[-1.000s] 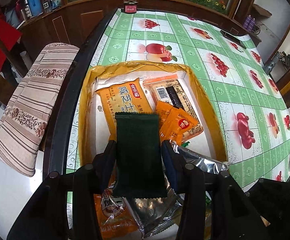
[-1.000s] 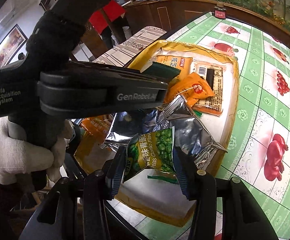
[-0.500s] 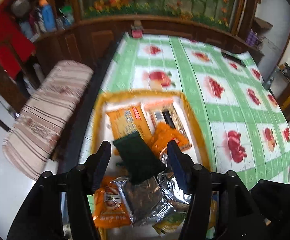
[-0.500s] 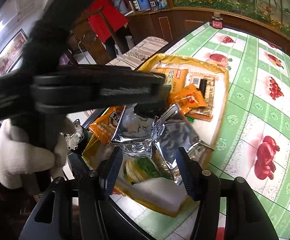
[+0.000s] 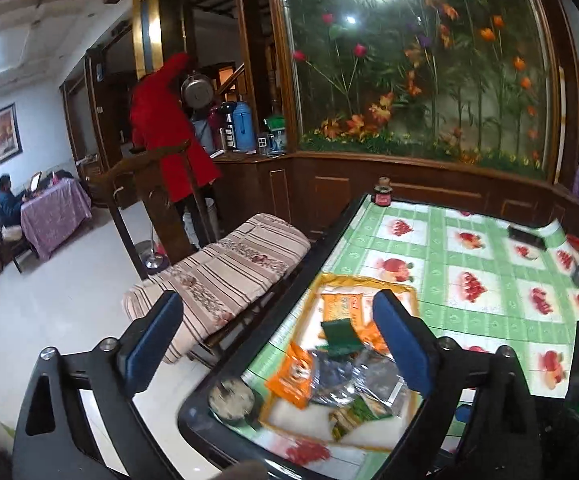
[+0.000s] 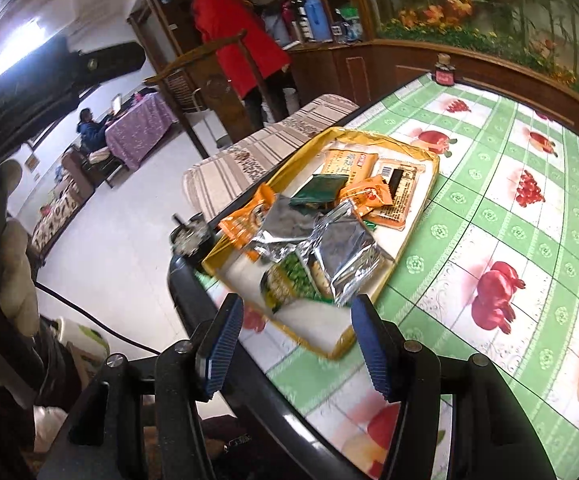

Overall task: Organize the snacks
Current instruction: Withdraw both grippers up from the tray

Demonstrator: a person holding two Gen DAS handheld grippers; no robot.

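Observation:
A yellow-rimmed tray (image 6: 417, 152) (image 5: 317, 282) on the green fruit-print table holds several snack packets. A dark green packet (image 6: 319, 189) (image 5: 341, 336) lies on the pile. Beside it are orange packets (image 6: 367, 196), silver foil bags (image 6: 347, 254) and a green pea packet (image 6: 293, 280). My left gripper (image 5: 277, 352) is open and empty, raised well above and back from the tray. My right gripper (image 6: 295, 340) is open and empty, just short of the tray's near end.
A striped cushioned bench (image 5: 225, 276) runs along the table's left edge. A small round container (image 6: 189, 236) sits at the table's near corner. A small red jar (image 6: 443, 72) stands at the far edge. A person in red (image 5: 169, 136) stands by the cabinet.
My left gripper let go of the dark green packet, which now lies on the pile, and pulled up and back. My right gripper released the green pea packet and drew back.

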